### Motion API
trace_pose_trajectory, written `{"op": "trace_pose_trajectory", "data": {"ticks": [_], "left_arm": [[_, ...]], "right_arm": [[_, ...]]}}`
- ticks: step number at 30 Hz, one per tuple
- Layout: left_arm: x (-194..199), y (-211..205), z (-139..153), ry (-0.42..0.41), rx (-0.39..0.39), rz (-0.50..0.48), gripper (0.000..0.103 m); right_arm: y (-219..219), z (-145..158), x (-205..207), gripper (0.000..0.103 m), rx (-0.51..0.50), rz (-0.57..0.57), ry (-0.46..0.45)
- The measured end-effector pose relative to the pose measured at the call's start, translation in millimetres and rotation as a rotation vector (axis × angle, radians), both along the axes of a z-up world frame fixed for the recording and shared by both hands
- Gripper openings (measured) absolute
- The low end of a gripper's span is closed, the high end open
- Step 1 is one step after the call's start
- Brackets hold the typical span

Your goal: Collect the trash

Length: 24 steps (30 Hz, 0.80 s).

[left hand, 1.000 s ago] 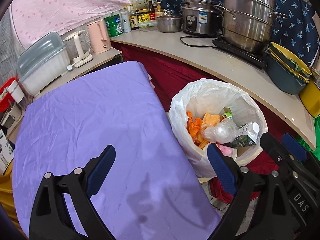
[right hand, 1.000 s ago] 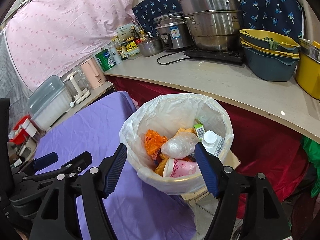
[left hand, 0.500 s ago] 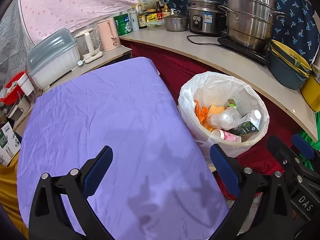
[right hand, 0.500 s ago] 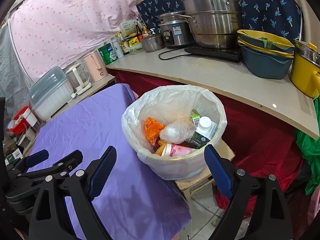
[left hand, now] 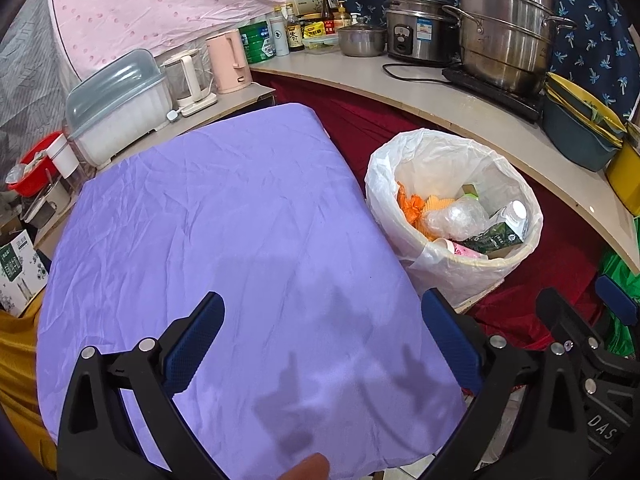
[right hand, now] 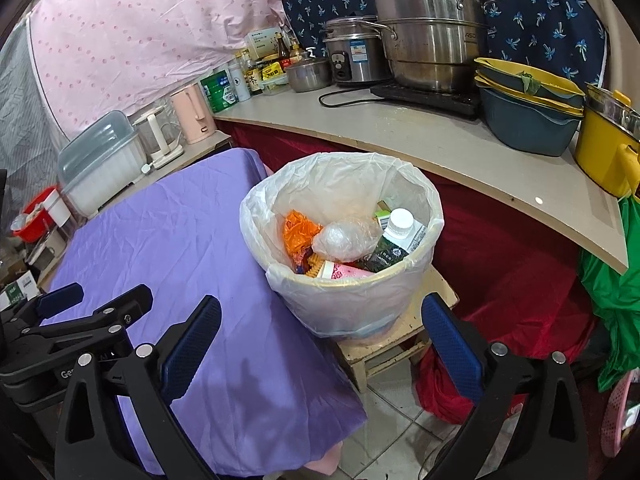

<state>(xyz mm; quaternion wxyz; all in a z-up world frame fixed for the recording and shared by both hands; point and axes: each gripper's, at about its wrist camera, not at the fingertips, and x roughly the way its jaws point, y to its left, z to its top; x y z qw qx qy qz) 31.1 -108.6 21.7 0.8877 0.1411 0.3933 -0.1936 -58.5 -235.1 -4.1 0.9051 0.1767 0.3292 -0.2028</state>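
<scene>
A white-lined trash bin (left hand: 404,168) stands right of the purple-clothed table (left hand: 208,216); it also shows in the right wrist view (right hand: 344,300). In it lie an orange wrapper (right hand: 298,234), a clear plastic bag (right hand: 340,240), a dark carton with a white cap (right hand: 400,236) and a pink cup (right hand: 344,271). My left gripper (left hand: 322,344) is open and empty above the table's near part. My right gripper (right hand: 320,340) is open and empty, in front of the bin and below its rim.
The bin stands on a low wooden stool (right hand: 400,340) over a tiled floor. A curved counter (right hand: 420,140) behind carries steel pots (right hand: 428,28), a rice cooker, bowls (right hand: 528,116) and bottles. A pink kettle (left hand: 228,60) and a dish box (left hand: 116,108) stand beyond the table.
Both grippers have drawn back from the bin, which now looks farther and smaller. Both stay open and empty. The trash in the bin has not moved.
</scene>
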Motion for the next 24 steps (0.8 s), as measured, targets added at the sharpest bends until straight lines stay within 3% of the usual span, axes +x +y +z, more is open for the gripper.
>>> {"op": "trace_pose_trajectory", "data": {"ticks": [24], "left_arm": [[-17.8, 13.8, -7.6, -0.009, -0.002, 0.018, 0.095]], "right_arm": [[12.2, -1.3, -14.7, 0.097, -0.045, -0.005, 0.015]]}}
